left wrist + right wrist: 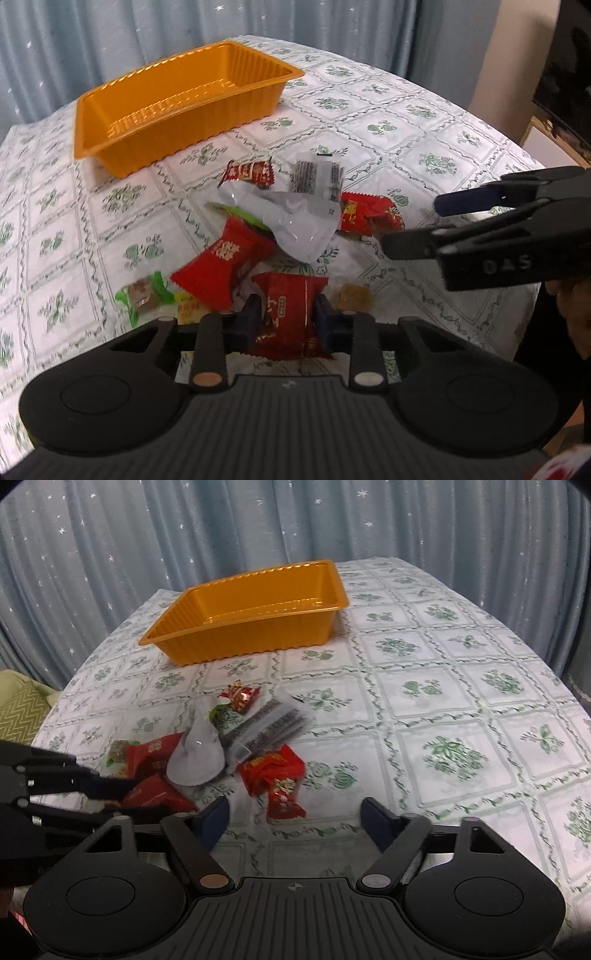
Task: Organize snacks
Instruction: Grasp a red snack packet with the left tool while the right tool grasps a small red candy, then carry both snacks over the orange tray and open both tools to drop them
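The left hand-held gripper (286, 314) pinches a dark red snack packet (290, 317) low over the worktop (424, 122), well short of the orange tray (177, 107); the slick wrapper may slip free, while the right hand-held gripper (293, 818) waits open.

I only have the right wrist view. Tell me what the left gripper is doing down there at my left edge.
Observer: The left gripper has its fingers on either side of a dark red snack packet and looks shut on it.
Operator: Report what lies beside that packet; my view is blocked there.
Observer: A small brown candy in clear wrap lies just right of it on the tablecloth.
Operator: Now the orange tray. Confirm its contents.
Observer: The orange tray has no snacks in it; the left view looks down onto its bare floor.
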Demonstrator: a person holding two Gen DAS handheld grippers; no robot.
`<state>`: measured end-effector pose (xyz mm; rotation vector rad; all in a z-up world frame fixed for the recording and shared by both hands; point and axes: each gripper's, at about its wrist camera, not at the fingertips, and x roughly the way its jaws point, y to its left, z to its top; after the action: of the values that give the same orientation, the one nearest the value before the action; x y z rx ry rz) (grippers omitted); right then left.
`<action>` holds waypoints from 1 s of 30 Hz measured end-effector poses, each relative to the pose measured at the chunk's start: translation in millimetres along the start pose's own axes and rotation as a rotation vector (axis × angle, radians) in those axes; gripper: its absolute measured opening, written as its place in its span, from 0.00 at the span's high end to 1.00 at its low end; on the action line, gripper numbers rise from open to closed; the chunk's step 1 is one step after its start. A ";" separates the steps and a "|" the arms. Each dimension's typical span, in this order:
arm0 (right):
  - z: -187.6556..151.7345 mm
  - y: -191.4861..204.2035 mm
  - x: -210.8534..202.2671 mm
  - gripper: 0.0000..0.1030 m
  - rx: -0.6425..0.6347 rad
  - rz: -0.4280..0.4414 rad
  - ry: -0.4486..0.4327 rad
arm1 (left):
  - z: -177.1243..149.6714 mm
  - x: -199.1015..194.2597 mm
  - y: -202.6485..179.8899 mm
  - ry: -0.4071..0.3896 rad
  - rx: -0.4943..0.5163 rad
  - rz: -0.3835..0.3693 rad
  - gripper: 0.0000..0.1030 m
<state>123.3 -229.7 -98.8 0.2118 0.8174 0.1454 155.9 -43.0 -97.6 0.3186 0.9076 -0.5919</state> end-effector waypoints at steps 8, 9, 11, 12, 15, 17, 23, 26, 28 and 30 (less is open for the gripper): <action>6.0 9.2 15.3 0.67 -0.041 -0.016 0.000 | -10.1 -8.5 -2.0 -0.031 -0.155 0.069 0.75; 5.8 10.5 16.2 0.73 -0.052 -0.019 0.003 | -11.0 -9.2 -2.6 -0.034 -0.164 0.072 0.75; 4.1 12.0 16.3 0.81 -0.066 -0.026 0.009 | -12.6 -10.9 -3.7 -0.038 -0.181 0.083 0.75; 3.3 11.8 15.3 0.82 -0.066 -0.028 0.010 | -12.6 -11.6 -4.2 -0.041 -0.191 0.086 0.75; 1.6 11.0 9.2 0.83 -0.065 -0.033 0.002 | -13.0 -16.1 -5.8 -0.051 -0.214 0.094 0.75; 0.9 9.9 3.9 0.83 -0.060 -0.037 -0.001 | -13.2 -20.2 -7.1 -0.060 -0.225 0.098 0.75; 0.1 4.5 -18.0 0.83 -0.035 -0.049 -0.026 | -13.3 -34.8 -10.8 -0.081 -0.257 0.127 0.75; 2.4 4.6 -27.6 0.84 -0.028 -0.043 -0.039 | -11.0 -43.3 -10.5 -0.095 -0.291 0.141 0.75; 5.2 5.6 -33.4 0.84 -0.030 -0.038 -0.046 | -8.6 -50.0 -10.6 -0.109 -0.301 0.149 0.75; 8.7 8.2 -39.2 0.84 -0.030 -0.031 -0.057 | -5.3 -56.0 -10.2 -0.121 -0.306 0.160 0.75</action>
<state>102.8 -231.1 -63.3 0.1739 0.7613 0.1219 119.9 -29.2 -55.4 0.0775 0.8332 -0.3145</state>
